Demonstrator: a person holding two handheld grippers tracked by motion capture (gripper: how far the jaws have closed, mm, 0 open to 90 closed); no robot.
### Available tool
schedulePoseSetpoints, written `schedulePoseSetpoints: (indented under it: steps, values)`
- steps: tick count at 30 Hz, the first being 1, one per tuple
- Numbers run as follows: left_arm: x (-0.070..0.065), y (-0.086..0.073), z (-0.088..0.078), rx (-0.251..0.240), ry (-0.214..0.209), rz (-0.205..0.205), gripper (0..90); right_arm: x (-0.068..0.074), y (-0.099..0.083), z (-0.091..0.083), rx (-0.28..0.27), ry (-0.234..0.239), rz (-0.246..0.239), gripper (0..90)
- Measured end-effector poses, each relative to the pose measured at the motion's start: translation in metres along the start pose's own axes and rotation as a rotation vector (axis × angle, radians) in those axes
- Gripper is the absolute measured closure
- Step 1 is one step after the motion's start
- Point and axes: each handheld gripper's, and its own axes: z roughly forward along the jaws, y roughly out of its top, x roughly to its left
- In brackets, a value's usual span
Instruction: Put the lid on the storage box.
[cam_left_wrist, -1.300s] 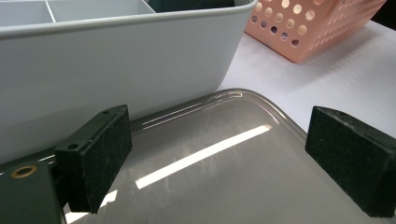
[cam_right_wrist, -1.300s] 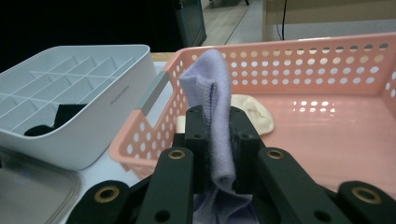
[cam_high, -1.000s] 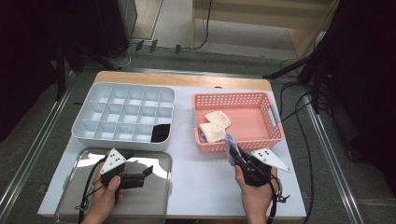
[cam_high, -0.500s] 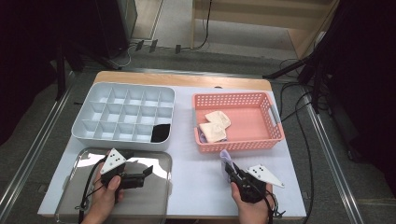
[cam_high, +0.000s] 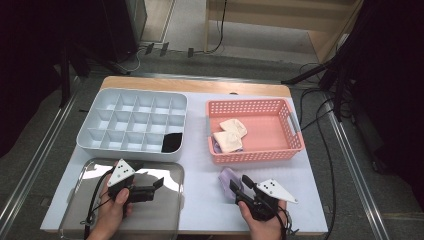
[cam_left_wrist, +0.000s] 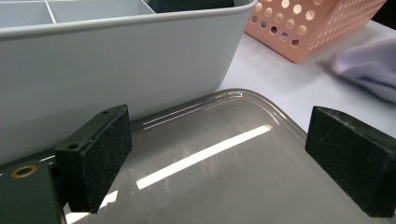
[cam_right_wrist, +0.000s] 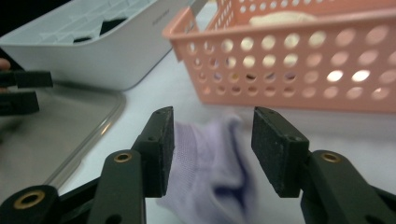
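The soft lilac folded cloth (cam_high: 229, 177) lies on the white tabletop (cam_high: 200, 200), just in front of the pink perforated plastic basket (cam_high: 295, 145), apparently set down for sorting. The right gripper (cam_high: 239, 183) has just been opening its jaws; they straddle the cloth without pressing it, which looks like a release. The left gripper (cam_high: 159, 186) waits over the shiny steel tray (cam_high: 80, 210), fingers spread, nothing between them, beside the grey compartment box (cam_high: 90, 142).

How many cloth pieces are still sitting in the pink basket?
2 clearly: cream cloths and at the pink basket's left end. A purplish bit beneath may be a third.
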Motion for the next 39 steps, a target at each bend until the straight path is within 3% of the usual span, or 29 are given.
schedulePoseSetpoints:
  steps: [9,18,27,39]
  values:
    - [0.000,0.000,0.000,0.001,0.001,0.000,7.6,-0.012,0.034,0.003,-0.040,-0.046,-0.008,51.9]
    - [0.000,0.000,0.000,0.000,0.001,0.000,7.6,-0.016,0.070,0.032,-0.007,-0.079,-0.041,50.1]
    - [0.000,0.000,0.000,0.001,-0.003,-0.002,7.6,-0.025,0.083,0.069,0.029,-0.125,-0.037,52.6]
    - [0.000,0.000,0.000,0.000,-0.004,-0.002,7.6,-0.032,0.095,0.099,0.089,-0.168,-0.034,58.3]
